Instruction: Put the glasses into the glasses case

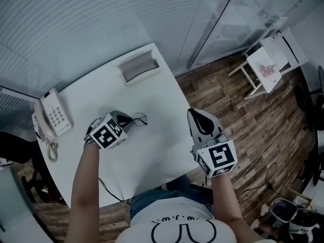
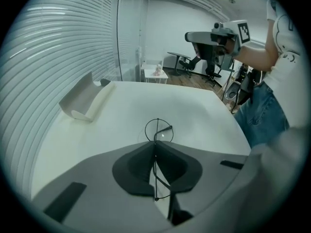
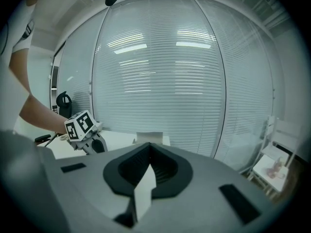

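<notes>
Glasses with a thin dark wire frame lie on the white table, near its middle, and the left gripper is clamped on them. In the left gripper view the jaws are pressed together with the wire running straight up the seam between them, and one round lens sticks out beyond the tips, low over the tabletop. From the head view the same gripper points steeply down at the table, with the frame showing just past its nose.

The glasses case sits open near the far edge of the table, well apart from the glasses; it is white, with its lid tipped back.

The right gripper hangs off the table's right side, over the wooden floor. Its jaws seem to meet at the tips with nothing between them, though the view there is dim.

A desk telephone rests at the table's left edge.
</notes>
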`<state>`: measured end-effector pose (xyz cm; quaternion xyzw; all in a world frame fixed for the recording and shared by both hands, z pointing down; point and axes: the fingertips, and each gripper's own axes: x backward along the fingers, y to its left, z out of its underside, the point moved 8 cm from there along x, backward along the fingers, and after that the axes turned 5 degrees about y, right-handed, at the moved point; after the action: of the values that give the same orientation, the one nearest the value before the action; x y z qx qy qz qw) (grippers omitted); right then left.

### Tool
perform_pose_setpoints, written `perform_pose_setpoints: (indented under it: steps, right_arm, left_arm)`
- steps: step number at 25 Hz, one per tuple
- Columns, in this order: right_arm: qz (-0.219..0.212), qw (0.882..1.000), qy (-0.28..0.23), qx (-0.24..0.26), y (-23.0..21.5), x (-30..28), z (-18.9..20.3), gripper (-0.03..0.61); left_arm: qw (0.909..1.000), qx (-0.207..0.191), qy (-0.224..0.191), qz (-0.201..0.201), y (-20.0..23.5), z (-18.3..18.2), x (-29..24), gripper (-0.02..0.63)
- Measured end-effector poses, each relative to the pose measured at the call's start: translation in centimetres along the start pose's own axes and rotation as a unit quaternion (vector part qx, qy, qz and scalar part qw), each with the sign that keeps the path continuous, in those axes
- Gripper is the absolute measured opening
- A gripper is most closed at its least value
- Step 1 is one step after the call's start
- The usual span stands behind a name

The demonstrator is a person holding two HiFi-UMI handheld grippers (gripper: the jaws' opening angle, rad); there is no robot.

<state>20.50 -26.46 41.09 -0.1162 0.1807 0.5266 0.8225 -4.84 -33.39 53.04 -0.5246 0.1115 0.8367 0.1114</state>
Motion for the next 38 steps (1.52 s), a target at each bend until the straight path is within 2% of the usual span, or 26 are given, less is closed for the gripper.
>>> perform_pose_setpoints:
  steps: [3,6,13,18,24,27,31,38]
  right_arm:
    - [0.000,1.000,-0.007,0.005,0.5,0.5,-0.4,0.011]
    - [0.001,1.000,-0.015,0.011,1.1,1.1,-1.0,0.011]
    - [0.007,0.999,-0.037,0.022,2.0,1.9,-2.6,0.011]
    - [0.006,0.999,-0.044,0.027,2.4,2.0,-3.3,0.011]
    - [-0.002,0.999,-0.034,0.029,2.8,1.4,-2.9,0.011]
    - [-0.004,0.999,-0.031,0.027,2.6,1.2,-2.5,0.011]
    - [0.000,0.999,-0.028,0.018,1.5,1.1,-2.1,0.011]
    - [0.004,1.000,-0.012,-0.006,-1.4,-0.2,-1.2,0.011]
  left_arm:
    - [0.9996,-0.007,-0.018,-0.021,-0.2,-0.4,1.6,0.023]
    - [0.9970,-0.013,-0.053,-0.055,-0.3,-1.2,4.2,0.021]
    - [0.9803,-0.042,-0.130,-0.142,-0.2,-3.6,11.8,0.021]
    - [0.9658,-0.077,-0.151,-0.197,2.1,-5.6,17.1,0.021]
    - [0.9521,-0.089,-0.161,-0.244,5.7,-8.3,21.0,0.021]
    - [0.9529,-0.083,-0.165,-0.241,7.1,-9.7,20.2,0.021]
    - [0.9607,-0.069,-0.157,-0.218,9.0,-11.0,16.6,0.021]
    - [0.9727,-0.079,-0.105,-0.191,12.4,-13.9,9.0,0.021]
